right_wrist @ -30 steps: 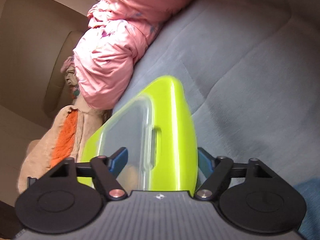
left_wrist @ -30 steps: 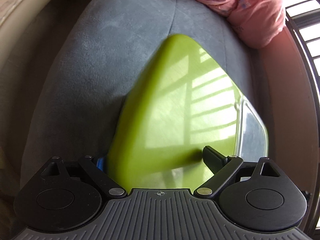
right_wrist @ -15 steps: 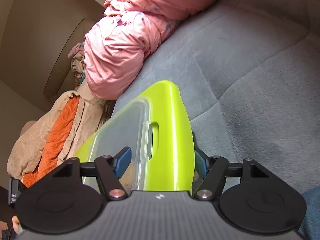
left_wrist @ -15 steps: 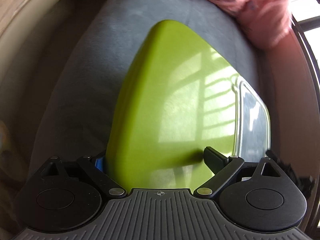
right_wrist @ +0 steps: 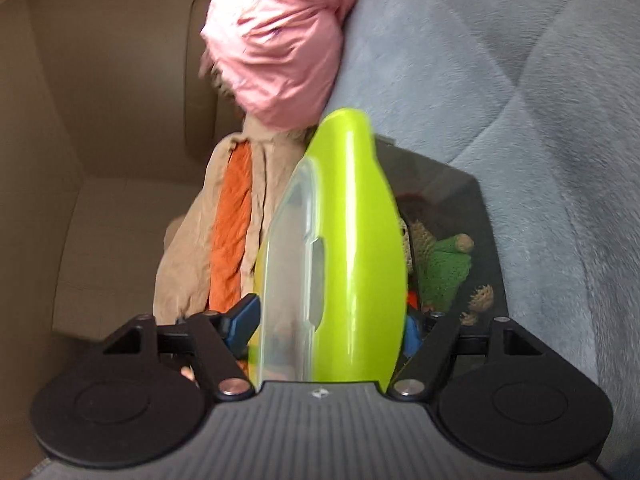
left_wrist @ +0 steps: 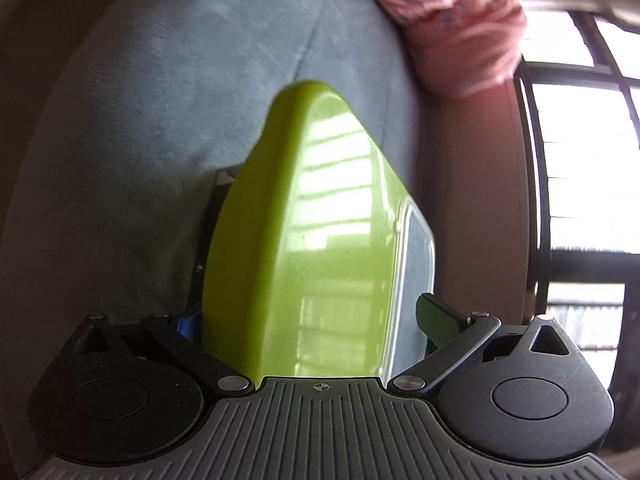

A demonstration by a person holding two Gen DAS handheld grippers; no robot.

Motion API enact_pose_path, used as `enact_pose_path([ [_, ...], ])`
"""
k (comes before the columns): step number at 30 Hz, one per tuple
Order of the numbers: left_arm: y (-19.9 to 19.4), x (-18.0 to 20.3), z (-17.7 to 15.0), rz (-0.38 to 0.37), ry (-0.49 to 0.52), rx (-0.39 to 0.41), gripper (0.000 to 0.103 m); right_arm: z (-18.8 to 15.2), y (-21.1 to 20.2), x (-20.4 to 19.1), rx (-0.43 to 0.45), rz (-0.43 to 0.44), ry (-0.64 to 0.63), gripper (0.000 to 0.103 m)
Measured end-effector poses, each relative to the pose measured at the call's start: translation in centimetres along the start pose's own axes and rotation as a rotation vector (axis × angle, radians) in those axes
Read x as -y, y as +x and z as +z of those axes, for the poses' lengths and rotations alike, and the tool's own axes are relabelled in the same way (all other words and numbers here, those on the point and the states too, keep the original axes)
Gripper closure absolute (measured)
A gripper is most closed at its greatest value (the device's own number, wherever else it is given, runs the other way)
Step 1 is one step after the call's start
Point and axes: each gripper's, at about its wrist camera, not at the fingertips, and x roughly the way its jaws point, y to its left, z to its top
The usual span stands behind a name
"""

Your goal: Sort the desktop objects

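Observation:
A lime-green plastic box lid [left_wrist: 312,248] with a clear panel is held on edge between both grippers. My left gripper [left_wrist: 308,320] is shut on one end of it. My right gripper [right_wrist: 328,320] is shut on the other end, where the lid [right_wrist: 352,240] shows its clear panel [right_wrist: 288,264] and a small handle slot. Beside the lid in the right wrist view a dark bin [right_wrist: 472,208] holds a green knitted toy [right_wrist: 444,264] and other small items. A dark edge [left_wrist: 216,208] shows behind the lid in the left wrist view.
A grey-blue cushion [left_wrist: 168,92] lies behind everything. A pink quilted garment [right_wrist: 280,40] is bunched at its top. Tan and orange cloth [right_wrist: 228,240] hangs left of the lid. Beige upholstery [right_wrist: 100,120] is at the left, and a bright window [left_wrist: 580,168] at the right.
Both grippers have carried the lid along and turned it. The dark bin with the knitted toy has come into view next to the lid. The window fills more of the left wrist view.

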Motion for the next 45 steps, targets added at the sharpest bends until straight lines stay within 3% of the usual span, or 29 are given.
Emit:
enact_pose_path([
  [3, 1.9, 0.2, 0.2, -0.028, 0.041, -0.064, 0.0, 0.8, 0.9, 0.5, 0.025, 0.015, 0.026, 0.029],
  [7, 3.1, -0.1, 0.8, -0.064, 0.029, -0.054, 0.0, 2.0, 2.1, 0.8, 0.034, 0.034, 0.046, 0.027],
  [12, 3.7, 0.7, 2.4, -0.102, 0.035, -0.009, 0.0, 2.7, 1.0, 2.4, 0.14, 0.187, 0.075, 0.028],
  [20, 4.4, 3.9, 6.9, -0.136, 0.055, 0.162, 0.0, 4.0, -0.2, 2.6, 0.241, 0.18, 0.041, 0.029],
  [25, 5.8, 3.8, 8.1, -0.09, -0.015, 0.113, 0.0, 4.7, -0.9, 3.5, 0.3, 0.18, 0.072, 0.029],
  [28, 5.3, 2.3, 5.9, -0.101, -0.046, 0.081, 0.0, 4.7, -1.1, 3.3, 0.277, 0.141, 0.068, 0.024],
  [29, 5.1, 1.9, 4.9, -0.103, -0.049, 0.071, 0.0, 4.6, -1.2, 3.3, 0.26, 0.125, 0.086, 0.012],
  [30, 4.8, 1.6, 3.6, -0.104, -0.045, 0.06, 0.0, 4.4, -1.3, 3.3, 0.245, 0.113, 0.102, 0.008],
  [35, 4.3, 1.9, -2.0, -0.129, -0.022, 0.043, 0.0, 2.8, -1.6, 3.1, 0.244, 0.101, 0.136, 0.008],
  [39, 5.5, 2.4, -4.9, -0.131, -0.008, -0.01, 0.0, 1.2, -3.2, 3.3, 0.327, 0.063, 0.179, 0.008],
  [42, 6.2, 2.9, -6.2, -0.074, 0.035, -0.015, 0.0, -0.4, -4.0, 3.2, 0.364, -0.034, 0.167, 0.008],
  [45, 5.6, 2.7, -7.1, -0.086, 0.002, 0.015, 0.0, -2.0, -3.9, 2.7, 0.363, -0.093, 0.129, 0.009],
])
